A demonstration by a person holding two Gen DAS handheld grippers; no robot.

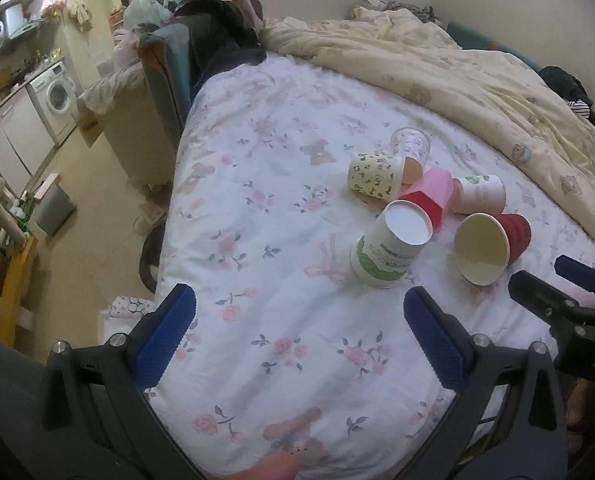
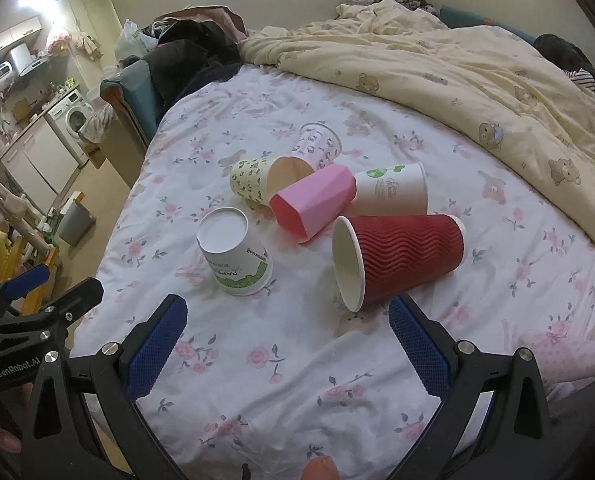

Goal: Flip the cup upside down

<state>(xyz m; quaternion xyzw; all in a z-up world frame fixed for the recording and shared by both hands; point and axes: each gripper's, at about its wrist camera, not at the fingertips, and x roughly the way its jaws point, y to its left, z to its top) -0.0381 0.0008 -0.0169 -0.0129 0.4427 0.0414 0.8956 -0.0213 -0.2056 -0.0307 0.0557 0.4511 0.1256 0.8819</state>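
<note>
The left gripper (image 1: 299,326) and right gripper (image 2: 287,334) both hover released and empty over bare floral bedsheet (image 2: 257,380) by the bed's near edge. The green-printed cup (image 2: 233,252) stands inverted mid-bed; the red ribbed cup (image 2: 397,258) lies sideways, partly hiding the white cup (image 2: 393,192) behind.

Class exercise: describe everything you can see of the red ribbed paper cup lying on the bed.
The red paper cup with wavy ribbed sleeve lies on its side on the floral bedsheet, its open mouth facing the cameras. Its inside is plain cream and looks empty, with a rolled pale rim. Its base end points toward the white green-printed cup behind it; whether they touch is unclear. No gripper holds it.
</note>
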